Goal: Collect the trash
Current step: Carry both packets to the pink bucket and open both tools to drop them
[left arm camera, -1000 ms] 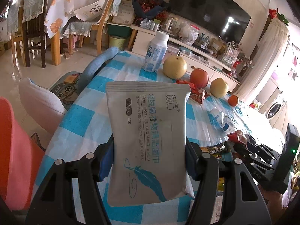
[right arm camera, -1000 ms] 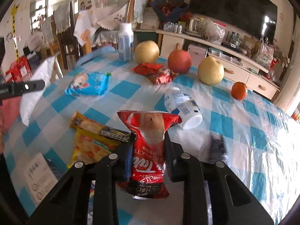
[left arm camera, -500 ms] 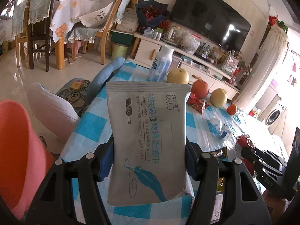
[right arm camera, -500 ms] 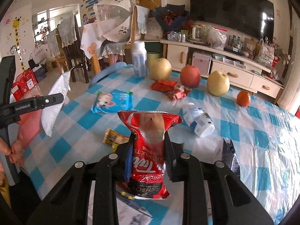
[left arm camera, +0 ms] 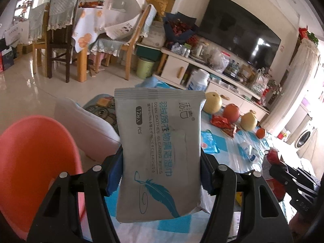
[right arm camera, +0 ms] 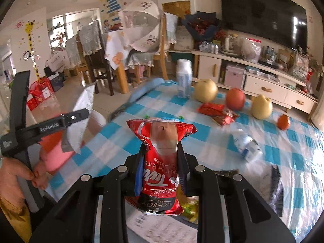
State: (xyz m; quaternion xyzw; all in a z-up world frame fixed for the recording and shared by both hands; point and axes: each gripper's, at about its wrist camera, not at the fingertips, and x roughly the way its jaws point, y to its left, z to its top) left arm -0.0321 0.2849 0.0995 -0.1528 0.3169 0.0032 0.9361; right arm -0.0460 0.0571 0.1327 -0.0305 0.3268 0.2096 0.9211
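Note:
My left gripper is shut on a grey wet-wipes pack and holds it upright, beside a pink bin at the lower left, past the table's left edge. My right gripper is shut on a red milk-tea packet, held above the blue checked table. The left gripper with the pack also shows in the right wrist view, over the pink bin. More wrappers lie on the table: red ones and a blue one.
On the table stand a white bottle, two pears, an apple, an orange and a fallen small bottle. A white cushion lies beside the table. Chairs and a TV cabinet stand behind.
Both grippers have pulled back and to the left, away from the table's middle. The left one with the wipes pack now sits near the pink bin. Both grips are unchanged.

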